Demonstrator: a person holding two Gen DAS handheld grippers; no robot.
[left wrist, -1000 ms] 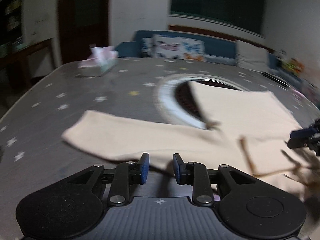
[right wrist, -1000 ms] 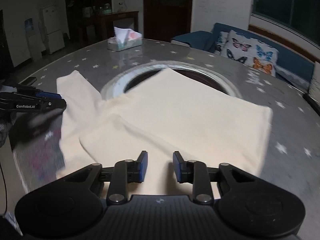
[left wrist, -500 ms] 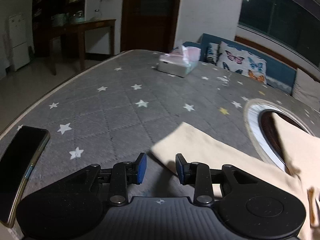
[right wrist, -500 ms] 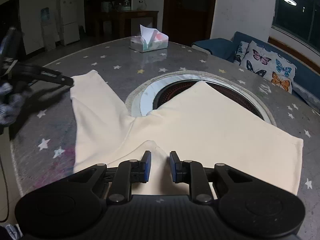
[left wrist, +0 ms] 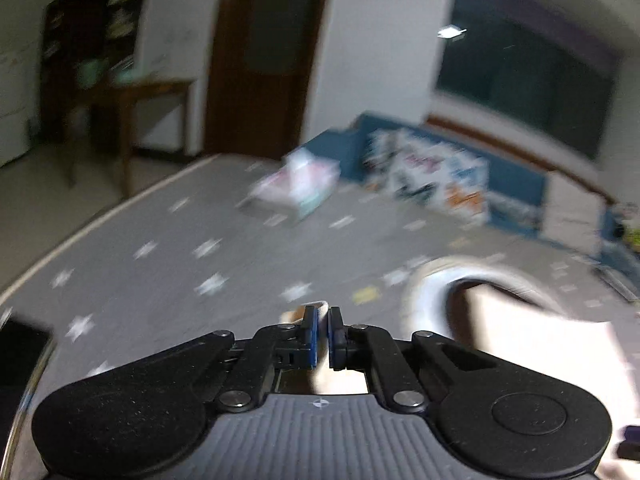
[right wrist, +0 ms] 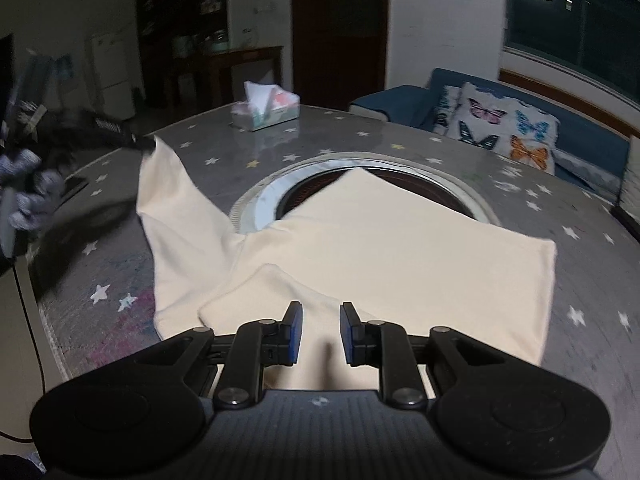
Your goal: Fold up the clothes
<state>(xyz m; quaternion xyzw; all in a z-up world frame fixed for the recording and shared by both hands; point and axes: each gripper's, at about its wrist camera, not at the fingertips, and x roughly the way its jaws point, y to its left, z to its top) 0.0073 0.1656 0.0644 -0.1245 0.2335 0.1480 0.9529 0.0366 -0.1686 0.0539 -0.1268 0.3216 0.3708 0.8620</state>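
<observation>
Two grippers work one cream garment (right wrist: 392,240) spread across the star-patterned table (right wrist: 580,280), filling the frame's centre. At upper left, the left gripper (left wrist: 320,328) pinches a sleeve tip (right wrist: 158,148), lifted off the table. At lower centre, the right gripper (right wrist: 320,334) hovers with jaws apart over the garment's near edge.

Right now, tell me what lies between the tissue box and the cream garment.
In the right wrist view: bare star-patterned tabletop between tissue box and garment, then the metal ring the garment overlaps.
</observation>
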